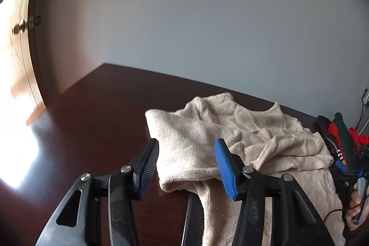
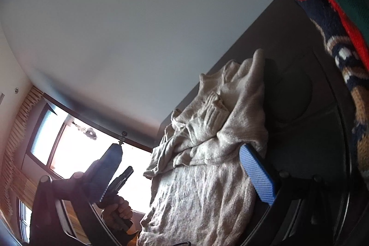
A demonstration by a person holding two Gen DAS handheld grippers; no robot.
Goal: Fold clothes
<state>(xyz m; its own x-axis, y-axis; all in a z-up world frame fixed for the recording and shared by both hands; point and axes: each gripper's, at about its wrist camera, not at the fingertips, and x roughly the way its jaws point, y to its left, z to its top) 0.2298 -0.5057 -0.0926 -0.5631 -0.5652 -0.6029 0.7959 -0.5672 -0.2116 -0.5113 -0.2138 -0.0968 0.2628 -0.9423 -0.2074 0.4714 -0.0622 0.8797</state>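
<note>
**Beige sweater bunched on bench, both tongs spread**

The sweater [image 1: 242, 142] lies crumpled on the dark wood bench [image 1: 92, 119], toward its right half in the left wrist view. One part is folded over, with a rounded edge on the left. A ribbed hem runs along the near side. More of the knit hangs off the near bench edge, toward the camera.

The left tongs [image 1: 186, 167] are spread. One blue ribbed pad sits just beside the sweater's folded left edge. The other pad is in front of the cloth. The fold's near corner lies between the pads, and nothing is pinched. A left hand [image 2: 117, 209] grips the tongs' handle, seen backlit in the right wrist view.

The right tongs [image 2: 184, 170] are also spread wide. Their blue pad is at the sweater's right side, and the other pad is a dark shape against the window [image 2: 69, 142]. Cloth lies between the pads, not squeezed. Whether the blue pad touches the knit, I cannot tell. The right hand [image 1: 355, 206] shows at the far right of the left wrist view, with a cable trailing below it.

A pile of other knitwear [image 1: 339, 135], in red, green and navy, sits on the bench just right of the sweater. A plain pale wall [image 1: 207, 15] stands behind the bench. A door with a knob [image 1: 19, 27] is at far left, overexposed.
</note>
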